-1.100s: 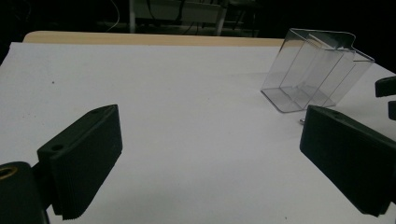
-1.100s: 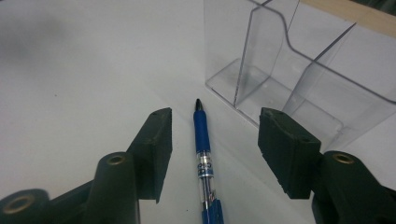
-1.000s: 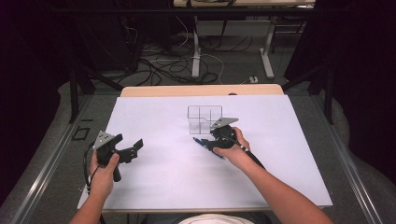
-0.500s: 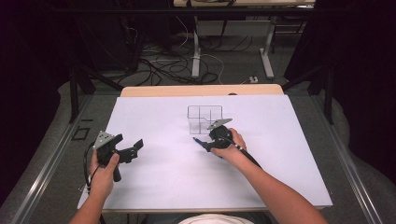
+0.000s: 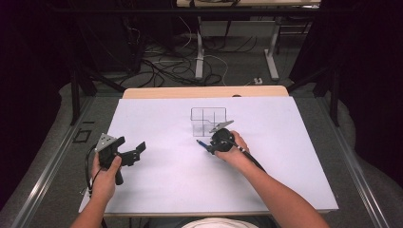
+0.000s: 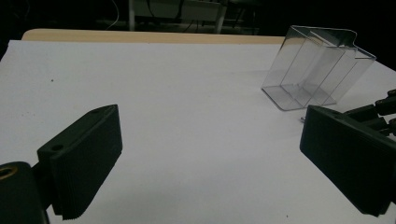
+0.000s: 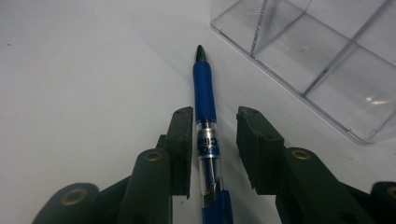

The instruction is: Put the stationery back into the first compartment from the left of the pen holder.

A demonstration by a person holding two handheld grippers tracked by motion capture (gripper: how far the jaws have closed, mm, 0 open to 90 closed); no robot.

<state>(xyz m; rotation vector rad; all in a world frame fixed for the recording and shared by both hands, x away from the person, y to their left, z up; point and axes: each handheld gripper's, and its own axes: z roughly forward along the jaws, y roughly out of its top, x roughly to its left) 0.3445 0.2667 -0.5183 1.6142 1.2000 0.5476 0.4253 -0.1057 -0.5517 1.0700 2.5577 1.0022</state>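
Observation:
A blue pen (image 7: pixel 204 93) with a clear barrel lies flat on the white table, its tip pointing away. My right gripper (image 7: pixel 215 116) is lowered over it with one jaw on each side. The jaws have just been closing; the left pad (image 7: pixel 181 140) sits against the barrel and a gap remains at the right pad. From above, the right gripper (image 5: pixel 209 146) is just in front of a clear divided box (image 5: pixel 208 120), and the pen's tip (image 5: pixel 200 142) pokes out to its left. My left gripper (image 5: pixel 135 151) hangs open and holds nothing at the table's left.
The clear box (image 7: pixel 327 56) stands close to the right of the pen and also appears in the left gripper view (image 6: pixel 317 65). The white table sheet (image 5: pixel 285 156) spreads wide around both hands. A wooden strip (image 5: pixel 204 92) marks the far edge.
My right gripper has sunk slightly toward the table and its jaws have narrowed around the pen. The left hand has stayed put.

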